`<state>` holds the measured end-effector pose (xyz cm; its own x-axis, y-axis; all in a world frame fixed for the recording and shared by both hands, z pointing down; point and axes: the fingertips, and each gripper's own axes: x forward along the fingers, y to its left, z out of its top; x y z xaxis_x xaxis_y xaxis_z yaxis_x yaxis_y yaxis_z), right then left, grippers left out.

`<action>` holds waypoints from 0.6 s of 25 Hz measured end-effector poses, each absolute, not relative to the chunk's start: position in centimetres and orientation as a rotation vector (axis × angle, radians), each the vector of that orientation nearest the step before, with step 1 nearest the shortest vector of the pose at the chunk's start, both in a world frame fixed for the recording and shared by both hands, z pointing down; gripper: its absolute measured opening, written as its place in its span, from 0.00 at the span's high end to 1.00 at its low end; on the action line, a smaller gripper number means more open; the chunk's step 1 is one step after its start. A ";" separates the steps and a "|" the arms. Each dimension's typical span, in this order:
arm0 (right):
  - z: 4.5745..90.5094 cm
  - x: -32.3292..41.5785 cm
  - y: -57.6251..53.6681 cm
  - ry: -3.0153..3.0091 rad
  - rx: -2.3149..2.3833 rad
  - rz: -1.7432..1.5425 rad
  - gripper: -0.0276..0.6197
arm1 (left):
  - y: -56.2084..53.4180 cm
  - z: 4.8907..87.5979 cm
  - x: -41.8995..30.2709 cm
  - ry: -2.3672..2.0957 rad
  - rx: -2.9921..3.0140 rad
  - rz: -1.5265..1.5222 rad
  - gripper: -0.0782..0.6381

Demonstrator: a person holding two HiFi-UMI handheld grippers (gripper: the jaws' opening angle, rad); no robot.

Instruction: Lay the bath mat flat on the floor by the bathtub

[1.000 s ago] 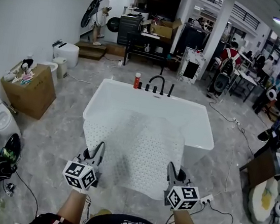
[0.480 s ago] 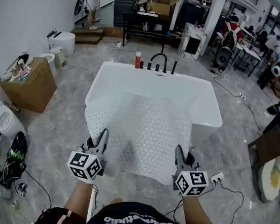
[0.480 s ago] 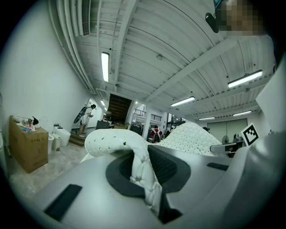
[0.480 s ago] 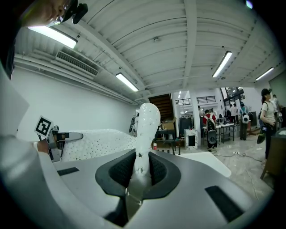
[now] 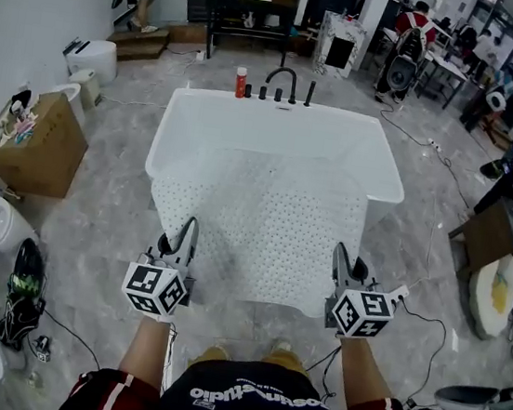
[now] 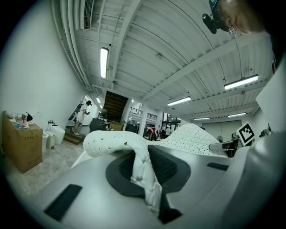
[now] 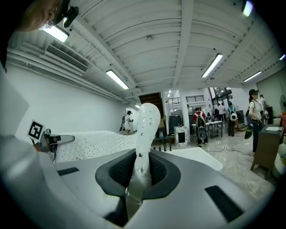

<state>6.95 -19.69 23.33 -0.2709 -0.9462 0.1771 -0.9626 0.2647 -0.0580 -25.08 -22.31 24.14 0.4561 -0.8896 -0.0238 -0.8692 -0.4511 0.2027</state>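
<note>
White perforated bath mat (image 5: 263, 228), spread out, far end draped over the white bathtub (image 5: 279, 137) rim, near edge lifted.

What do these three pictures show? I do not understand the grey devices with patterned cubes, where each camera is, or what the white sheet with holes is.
There is no robot. A person holds a hand-held gripper, a two-jaw clamp, in each hand; the patterned cube belongs to it. One picture comes from a camera on the person's head, looking steeply down. The other two come from cameras on the left hand-held gripper and right hand-held gripper, looking along the jaws. The white sheet is a bath mat. Each gripper is shut on a near corner; the far part seems to rest over the bathtub. Below is grey floor.
</note>
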 end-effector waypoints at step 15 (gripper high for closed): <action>26.6 13.4 -25.5 -2.410 1.783 0.292 0.88 | -26.7 26.5 -18.4 -1.640 2.545 -0.053 0.84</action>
